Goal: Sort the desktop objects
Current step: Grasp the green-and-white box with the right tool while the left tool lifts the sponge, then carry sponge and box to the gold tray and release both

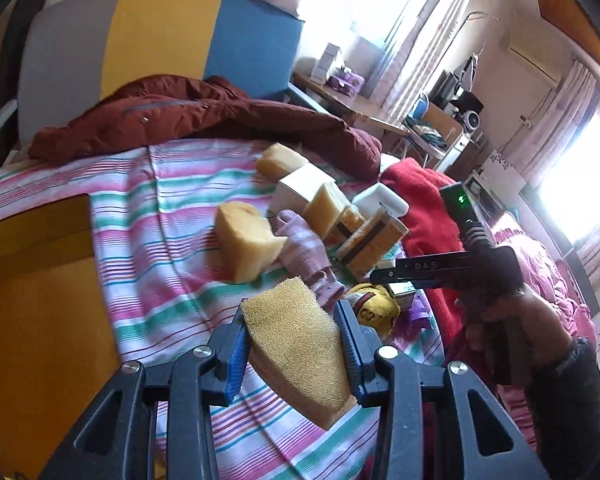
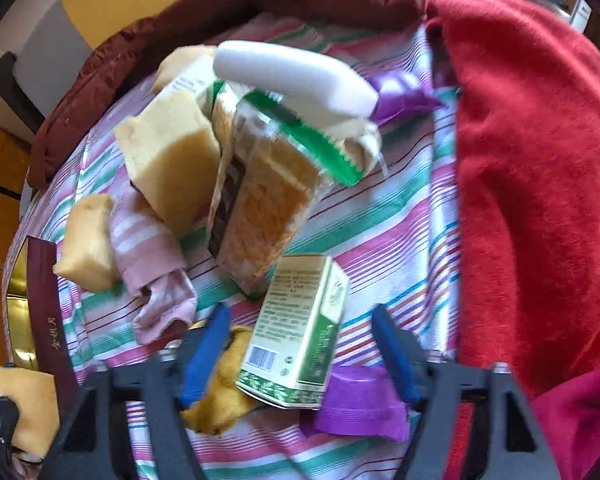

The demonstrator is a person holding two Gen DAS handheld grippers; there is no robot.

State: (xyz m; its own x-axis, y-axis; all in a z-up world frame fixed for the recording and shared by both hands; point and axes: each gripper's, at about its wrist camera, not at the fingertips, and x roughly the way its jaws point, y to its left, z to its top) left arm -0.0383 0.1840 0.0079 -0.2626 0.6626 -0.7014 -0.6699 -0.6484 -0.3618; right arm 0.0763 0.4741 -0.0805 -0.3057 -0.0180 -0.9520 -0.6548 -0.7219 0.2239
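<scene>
Item: yellow sponge (image 1: 296,344), coarse-pored, pinched between the blue pads of the left hand-held gripper (image 1: 292,320) and carried above the striped bedsheet (image 1: 172,184), at 6 o'clock in the left wrist view.

Item: green-and-white carton (image 2: 300,332), lying on the sheet between the spread fingers of the right hand-held gripper (image 2: 300,320); the blue fingers (image 2: 204,356) stand apart from its sides, with no pad contact visible. A yellow cloth (image 2: 220,404) lies under its 8 o'clock corner, a purple packet (image 2: 359,400) at its 4 o'clock.

Pile, at 12 o'clock of the carton: a clear-wrapped sponge pack (image 2: 260,208) with a green header, a white block (image 2: 292,76) resting on top, a pale foam block (image 2: 168,160) at 10 o'clock, and a pink striped sock (image 2: 148,256) at 9 o'clock beside another foam piece (image 2: 88,244).

Surroundings: red blanket (image 2: 531,168) at 3 o'clock, maroon jacket (image 2: 228,4) at 12 o'clock along the bed's far edge.
</scene>
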